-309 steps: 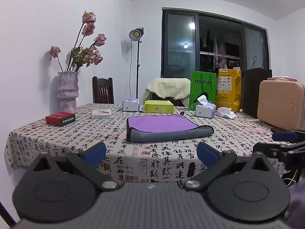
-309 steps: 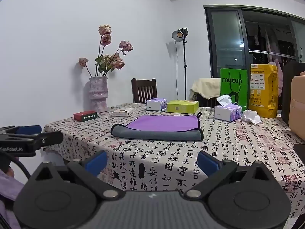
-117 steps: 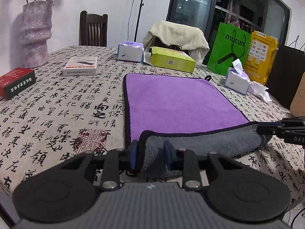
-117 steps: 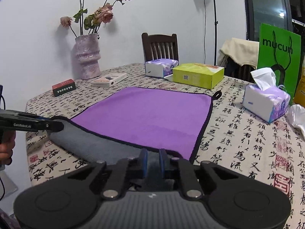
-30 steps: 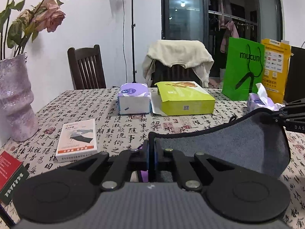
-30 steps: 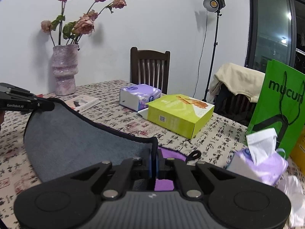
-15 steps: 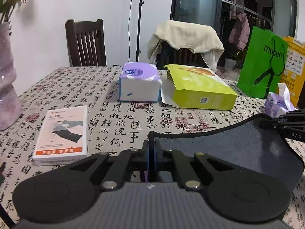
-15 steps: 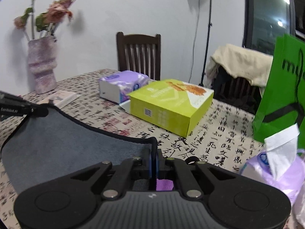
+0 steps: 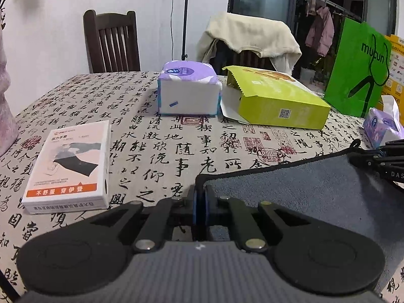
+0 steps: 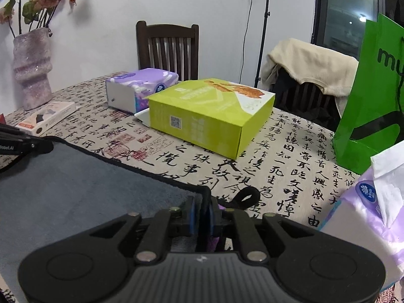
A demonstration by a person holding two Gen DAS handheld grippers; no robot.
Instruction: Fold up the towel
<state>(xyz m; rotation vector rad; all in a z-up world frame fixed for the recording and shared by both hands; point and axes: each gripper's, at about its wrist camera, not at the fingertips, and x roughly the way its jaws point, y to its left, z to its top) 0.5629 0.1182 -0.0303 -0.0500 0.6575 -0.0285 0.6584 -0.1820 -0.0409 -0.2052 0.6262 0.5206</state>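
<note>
On the tablecloth (image 9: 156,136), both claws seemingly pinch the towel's (image 9: 303,192) corners.

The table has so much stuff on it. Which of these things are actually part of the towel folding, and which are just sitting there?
Part of the job:
towel
left gripper, shut on a towel corner
right gripper, shut on the other corner

Just lying about:
lime box
purple tissue pack
white booklet box
green bag
vase
</note>
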